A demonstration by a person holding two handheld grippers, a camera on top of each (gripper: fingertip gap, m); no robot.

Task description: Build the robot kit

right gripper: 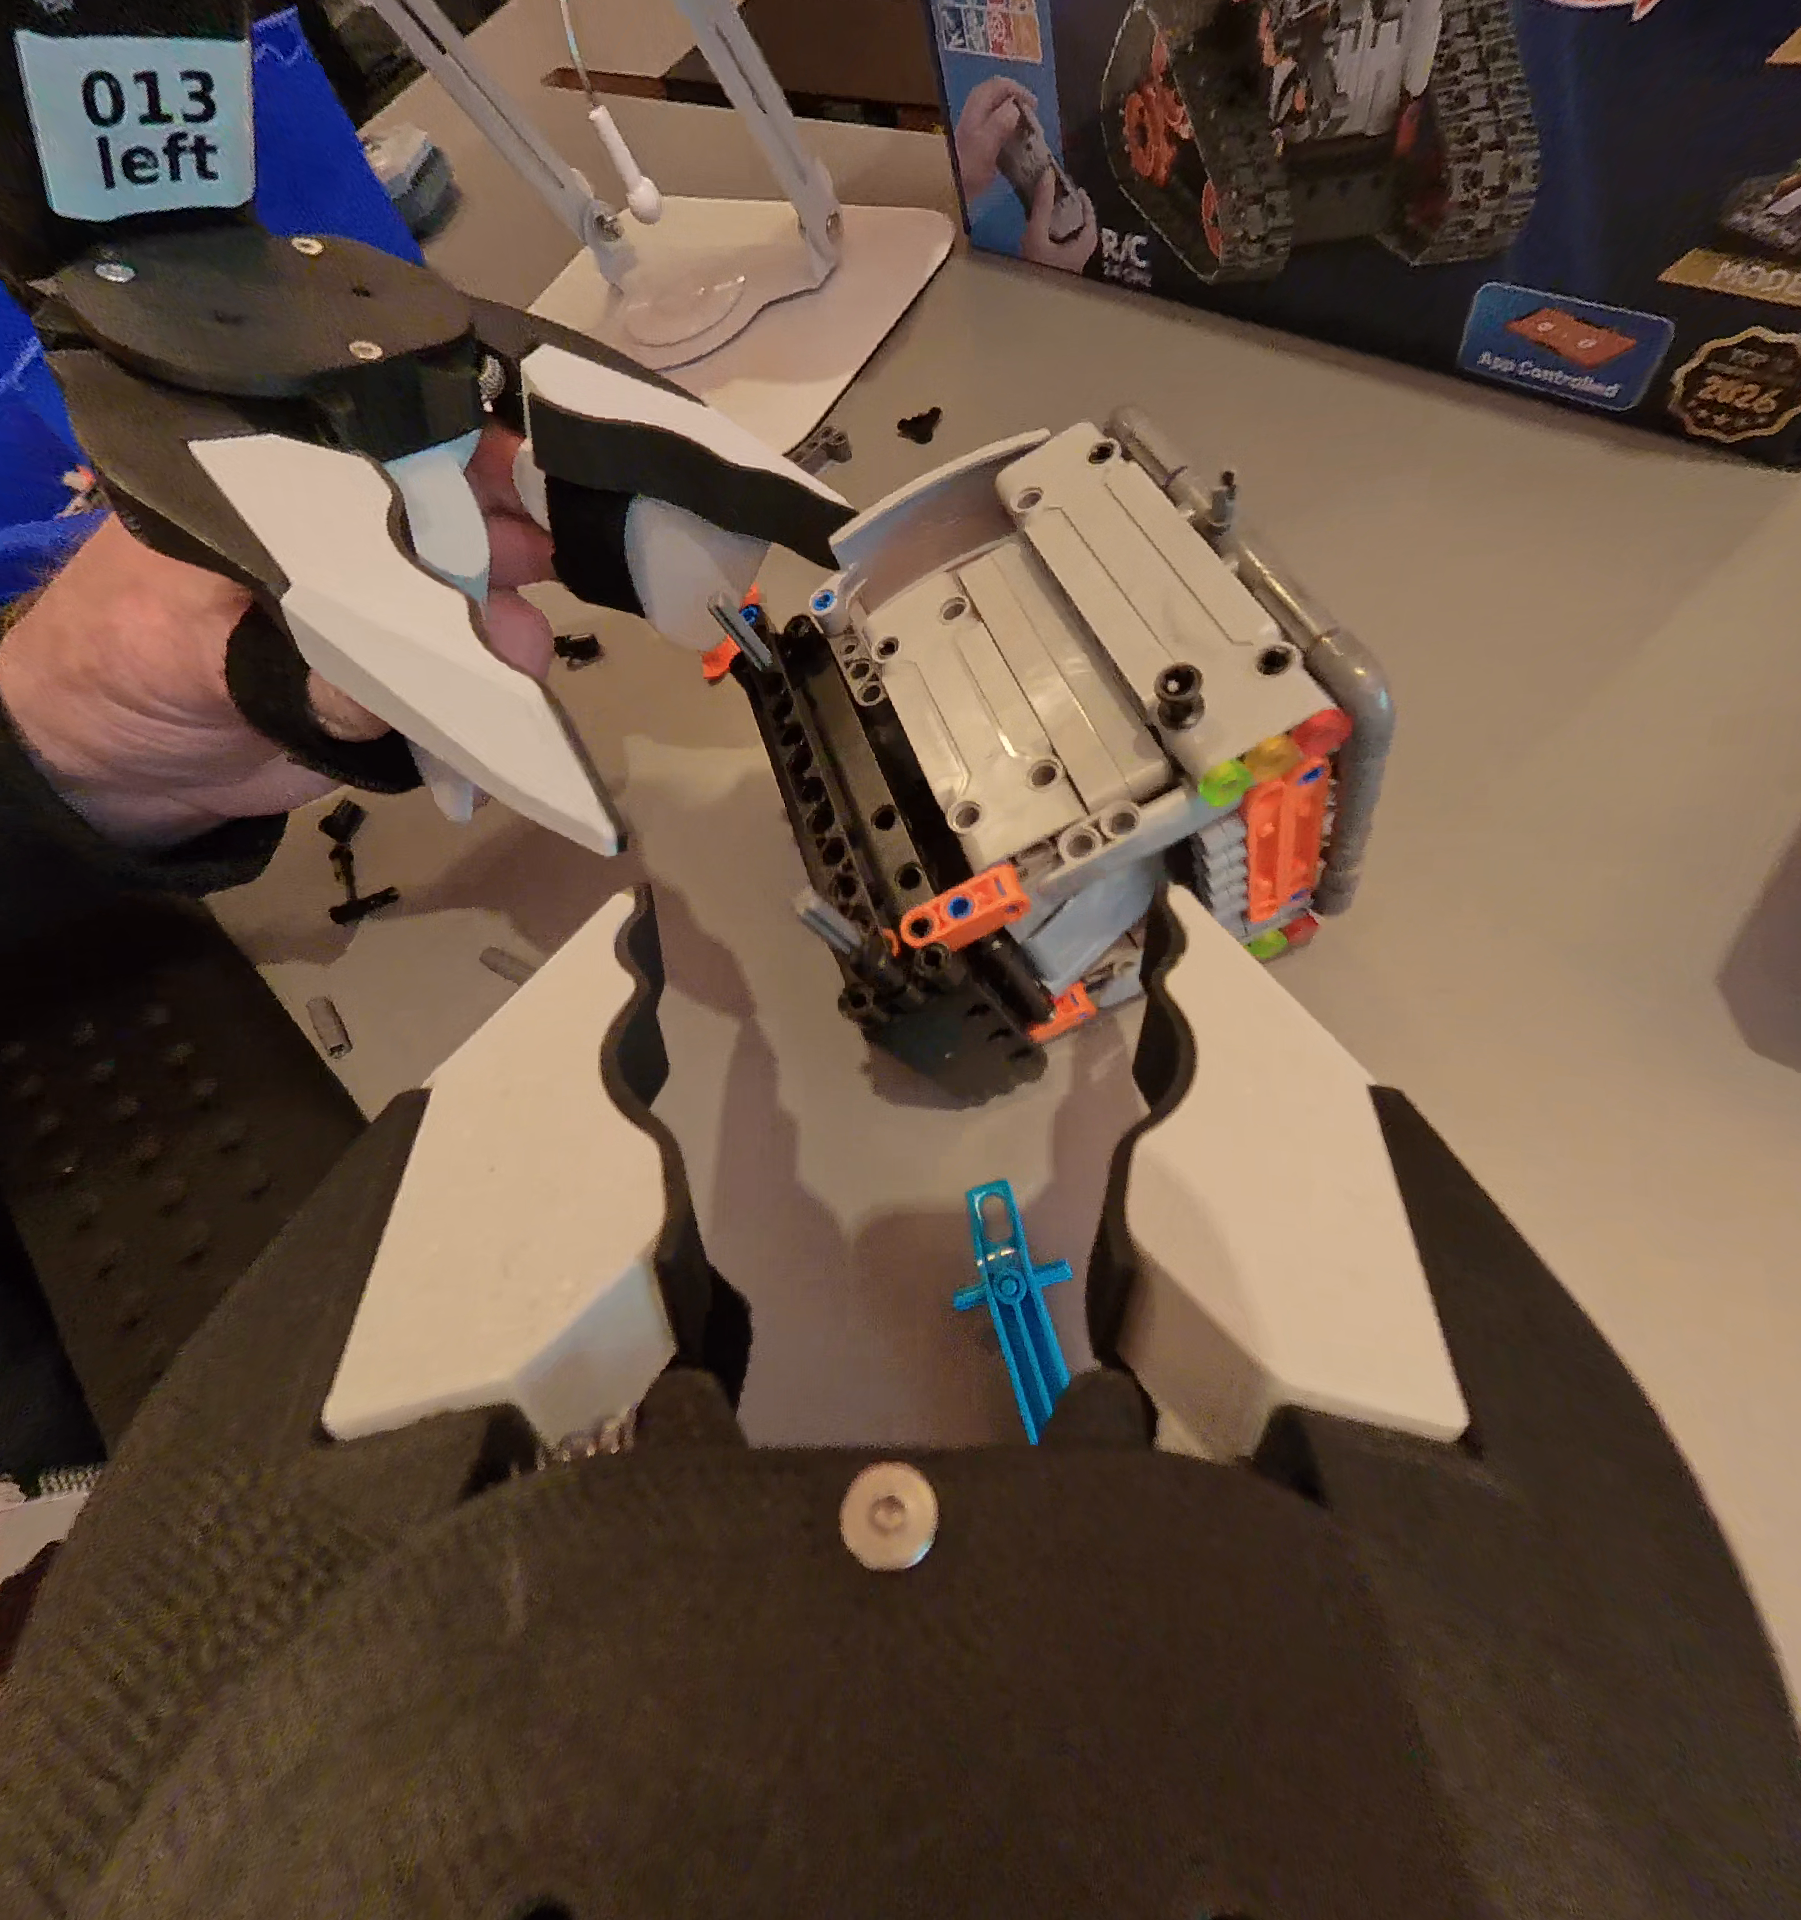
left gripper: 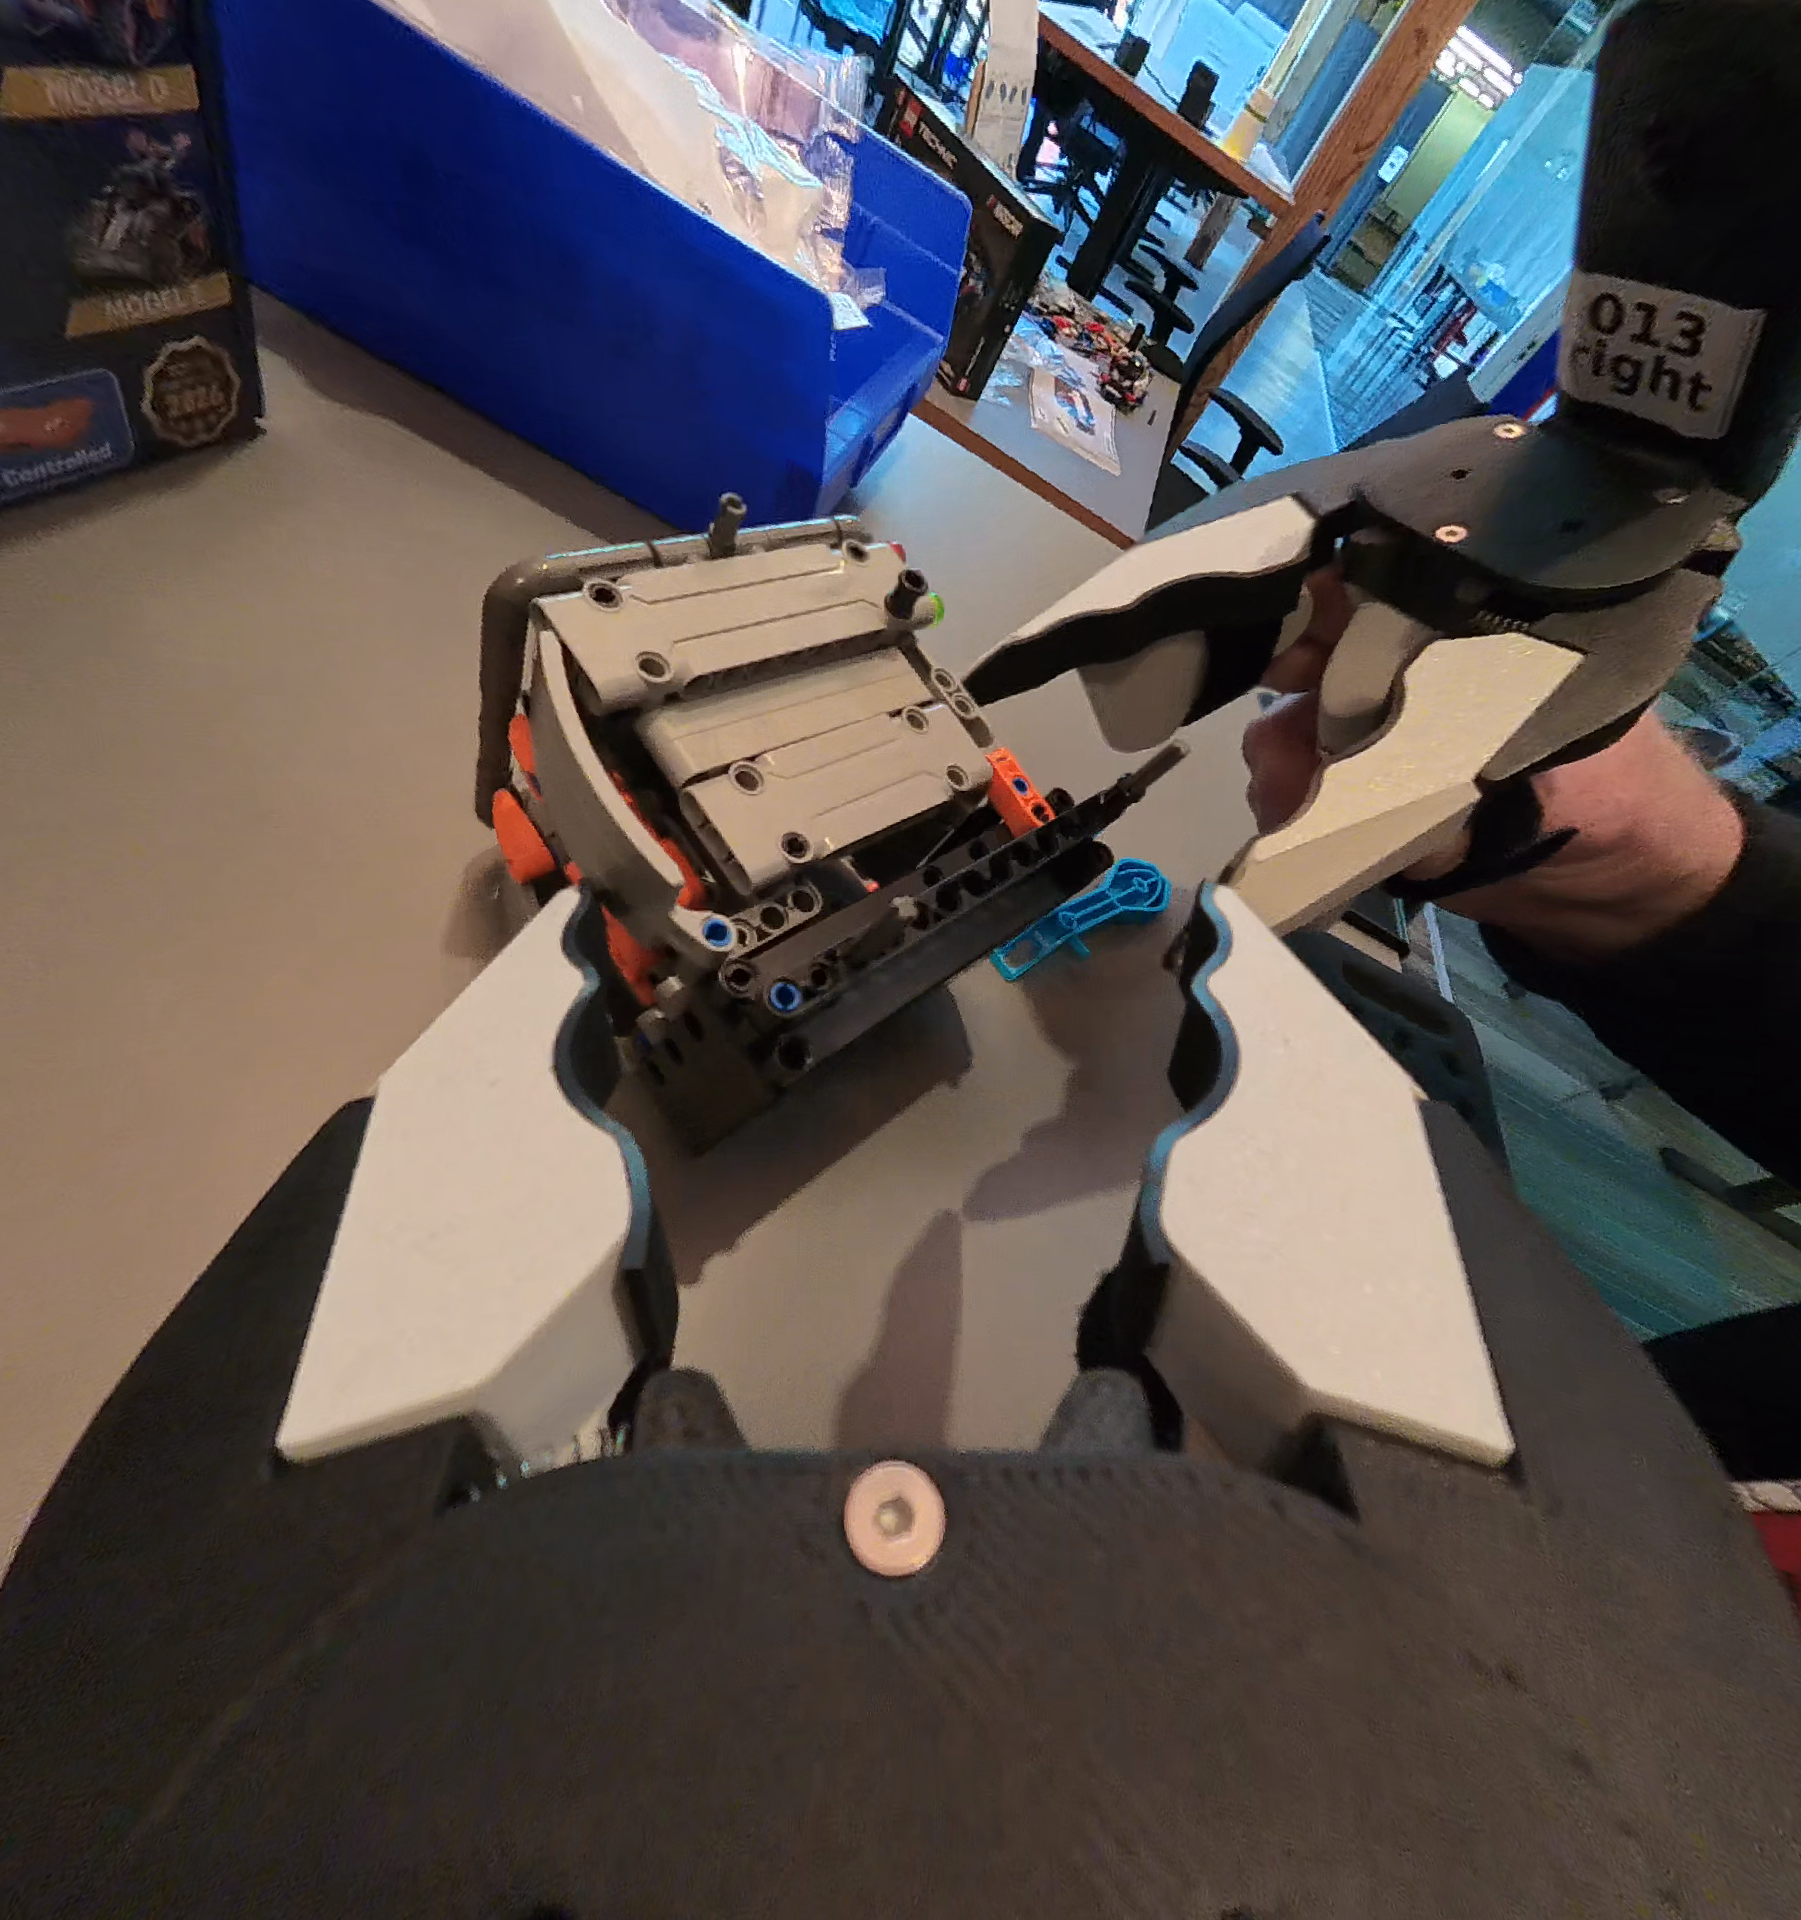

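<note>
Grey brick model (left gripper: 761,821) between two open tools.

The right gripper (right gripper: 896,945) hangs over the grey table (right gripper: 1550,935) with its white fingers (right gripper: 522,1174) spread wide, holding nothing. Between the fingertips stands a brick-built model (right gripper: 1062,727) of grey panels, black beams and orange parts; the right-hand fingertip is just beside its grey and orange side. A blue plastic piece (right gripper: 1015,1309) lies on the table between the fingers, near their base. The left gripper (right gripper: 730,665), held in a hand (right gripper: 148,707), reaches in with spread fingers, one tip at the model's upper corner. Small black pins (right gripper: 350,862) lie scattered nearby; a printed box (right gripper: 1395,156) stands behind
</note>
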